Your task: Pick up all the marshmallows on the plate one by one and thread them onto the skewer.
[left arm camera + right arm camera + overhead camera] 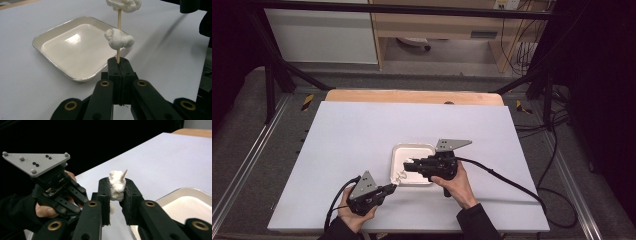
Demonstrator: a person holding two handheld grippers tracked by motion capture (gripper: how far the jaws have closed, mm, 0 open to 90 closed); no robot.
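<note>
White puffs (119, 38) on tan skewer (119, 17), cream tray (50, 33), black hand-held gripper (119, 65)

The left gripper (119, 65) had its black fingers (113, 68) pressed together on the bottom end of a thin wooden skewer (118, 53), which stood upright. One white marshmallow (118, 38) sat partway up the skewer, a second marshmallow (124, 5) at its top. Left of it, a shallow white tray (75, 46) rested on the white worktop (25, 82).

dim surroundings, bright overhead-lit table
</note>
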